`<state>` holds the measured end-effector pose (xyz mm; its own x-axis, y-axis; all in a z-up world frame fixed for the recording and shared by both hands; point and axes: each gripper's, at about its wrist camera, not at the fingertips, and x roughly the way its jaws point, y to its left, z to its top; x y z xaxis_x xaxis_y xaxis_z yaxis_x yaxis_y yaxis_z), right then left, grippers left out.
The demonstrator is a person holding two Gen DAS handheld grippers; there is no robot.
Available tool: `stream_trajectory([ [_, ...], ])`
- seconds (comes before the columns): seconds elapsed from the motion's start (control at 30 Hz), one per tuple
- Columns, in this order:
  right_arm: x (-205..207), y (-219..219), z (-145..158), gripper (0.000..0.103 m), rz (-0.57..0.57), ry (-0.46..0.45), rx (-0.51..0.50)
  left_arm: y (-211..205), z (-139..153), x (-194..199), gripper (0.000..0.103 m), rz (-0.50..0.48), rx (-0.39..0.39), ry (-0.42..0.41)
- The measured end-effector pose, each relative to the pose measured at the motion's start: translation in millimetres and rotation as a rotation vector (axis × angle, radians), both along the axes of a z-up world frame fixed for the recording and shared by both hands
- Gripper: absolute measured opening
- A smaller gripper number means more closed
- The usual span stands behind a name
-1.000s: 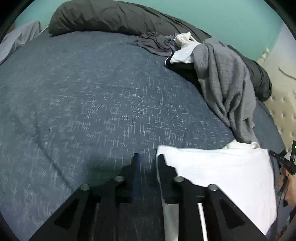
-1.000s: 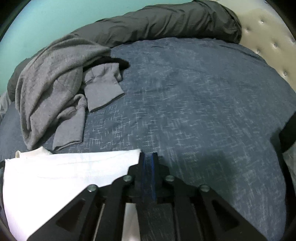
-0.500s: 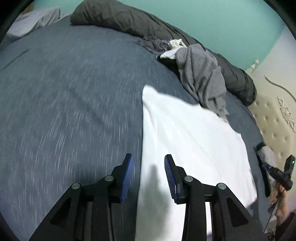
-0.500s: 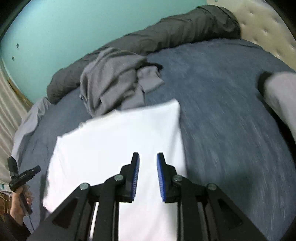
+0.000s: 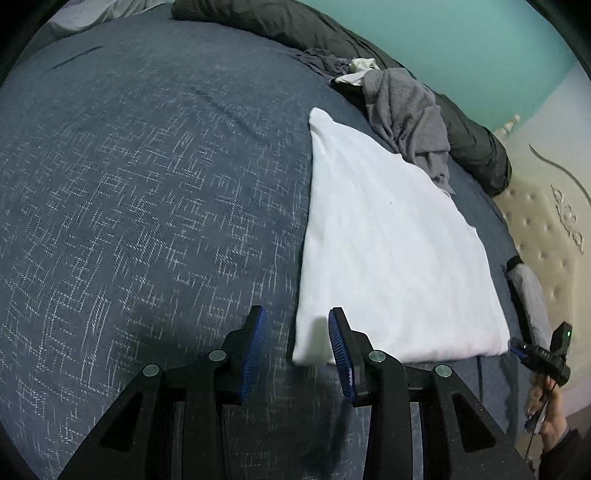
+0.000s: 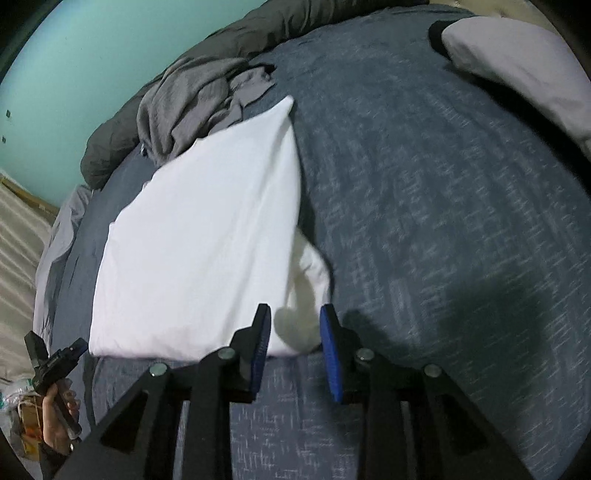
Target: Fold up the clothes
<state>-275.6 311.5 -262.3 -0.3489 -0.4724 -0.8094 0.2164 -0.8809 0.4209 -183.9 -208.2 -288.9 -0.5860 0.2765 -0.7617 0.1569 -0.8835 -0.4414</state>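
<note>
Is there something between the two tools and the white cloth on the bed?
Nothing visible. The left tool hangs open at the near left corner of the white cloth, and the right tool hangs open at its near right corner. The grey clothes lie at its far edge.

Counted on the bed (image 5: 147,184): one folded white garment (image 5: 388,251), one crumpled grey garment (image 5: 406,110), one dark rolled duvet (image 5: 295,22), one pale pillow (image 6: 517,62). Two grippers were present, left (image 5: 297,343) and right (image 6: 293,339), both spread apart.
</note>
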Motion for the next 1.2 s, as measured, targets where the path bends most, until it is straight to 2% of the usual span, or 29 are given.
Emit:
stream_trajectory([
  [0.17, 6.8, -6.6, -13.1, 0.026, -0.002, -0.003, 0.009, -0.6, -5.5, 2.0, 0.037, -0.03, 0.016, -0.001],
  [0.3, 4.3, -5.3, -14.5, 0.013, 0.003, 0.007, 0.009, -1.8, -8.3, 1.0, 0.036, -0.045, 0.018, 0.0],
  [0.37, 3.0, -4.7, -14.7, 0.009, 0.007, 0.013, 0.011, -2.1, -10.8, -0.4, 0.026, -0.055, 0.018, -0.004],
  [0.43, 1.7, -4.1, -15.0, 0.007, 0.011, 0.019, 0.012, -1.4, -12.9, -2.0, 0.005, -0.065, 0.016, -0.01],
  [0.47, 1.1, -3.5, -14.5, 0.006, 0.014, 0.022, 0.011, -0.4, -12.6, -2.6, 0.0, -0.073, 0.014, -0.009],
  [0.63, -3.2, 1.2, -7.9, 0.005, 0.014, 0.026, -0.008, 1.3, -1.1, 2.1, 0.0, -0.081, -0.022, 0.025],
  [0.73, -3.9, 9.6, -2.3, 0.004, 0.006, 0.035, -0.017, -13.6, 1.8, 8.1, 0.0, -0.046, -0.004, 0.038],
  [0.8, -4.5, 13.9, -6.4, 0.004, 0.011, 0.029, 0.006, -20.0, -5.7, 8.2, 0.0, -0.037, 0.015, 0.02],
  [0.93, -3.8, 18.4, -22.8, 0.004, -0.017, -0.001, 0.002, -18.2, -12.6, 6.1, 0.0, -0.038, 0.001, 0.004],
  [1.03, -2.9, 16.9, -25.7, 0.004, -0.036, -0.005, -0.004, -19.1, -14.2, 5.6, 0.0, -0.042, 0.008, -0.001],
  [1.17, -4.6, 9.3, -23.7, 0.005, -0.008, -0.019, 0.028, -14.1, -17.7, 2.3, 0.001, -0.053, 0.004, -0.011],
  [1.2, -5.8, 9.1, -22.7, 0.011, -0.015, -0.029, 0.036, -13.9, -18.8, 0.9, 0.001, -0.057, 0.015, -0.017],
])
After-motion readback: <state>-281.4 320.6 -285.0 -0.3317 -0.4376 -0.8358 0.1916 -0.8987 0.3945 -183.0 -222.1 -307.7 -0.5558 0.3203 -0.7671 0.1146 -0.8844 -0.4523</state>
